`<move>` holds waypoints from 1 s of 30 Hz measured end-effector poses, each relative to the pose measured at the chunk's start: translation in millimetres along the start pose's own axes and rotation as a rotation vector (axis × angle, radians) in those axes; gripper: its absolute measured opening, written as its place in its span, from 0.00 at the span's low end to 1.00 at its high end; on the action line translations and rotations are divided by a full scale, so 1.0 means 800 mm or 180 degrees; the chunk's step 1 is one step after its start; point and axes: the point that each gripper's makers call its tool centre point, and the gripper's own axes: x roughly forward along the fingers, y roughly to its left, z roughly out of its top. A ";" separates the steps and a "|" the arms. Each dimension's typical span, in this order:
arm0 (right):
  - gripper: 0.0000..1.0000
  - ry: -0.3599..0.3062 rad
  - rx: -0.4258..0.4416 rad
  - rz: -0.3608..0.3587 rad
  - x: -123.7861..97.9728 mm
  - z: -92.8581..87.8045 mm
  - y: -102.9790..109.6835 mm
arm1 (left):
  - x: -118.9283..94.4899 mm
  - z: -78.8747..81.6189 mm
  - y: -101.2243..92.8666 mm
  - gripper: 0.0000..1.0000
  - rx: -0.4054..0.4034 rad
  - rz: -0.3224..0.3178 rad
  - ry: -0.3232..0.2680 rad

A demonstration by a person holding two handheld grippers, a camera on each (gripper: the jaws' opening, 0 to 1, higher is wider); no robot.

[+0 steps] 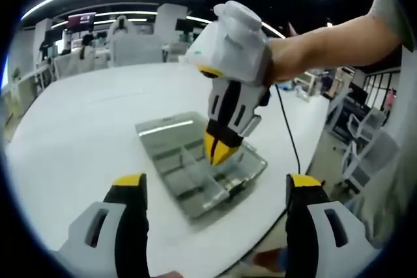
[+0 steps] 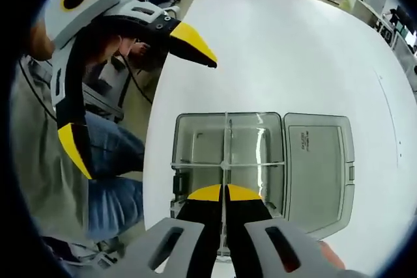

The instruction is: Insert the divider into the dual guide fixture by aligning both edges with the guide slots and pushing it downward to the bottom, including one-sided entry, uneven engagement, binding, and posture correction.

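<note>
A clear plastic box with its hinged lid lying open beside it sits on the white table. A thin clear divider stands upright in the box and crosses another clear partition. My right gripper is shut on the divider's top edge. In the left gripper view it points down into the box. My left gripper hovers open near the box's end, holding nothing. From the right gripper view it hangs at the table's edge.
The box lies close to the table's edge. The wide white tabletop stretches beyond the box. A person's arm and jeans are at the near side. Chairs and desks stand in the background.
</note>
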 end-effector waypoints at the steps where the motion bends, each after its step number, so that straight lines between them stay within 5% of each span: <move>1: 0.00 0.0002 0.0006 -0.0003 0.000 0.000 0.000 | 0.000 0.000 0.000 0.86 -0.0001 0.0000 0.0002; 30: 0.00 0.0185 -0.0089 -0.0275 0.014 -0.004 -0.001 | -0.008 0.007 0.004 0.86 -0.0009 0.0040 -0.0037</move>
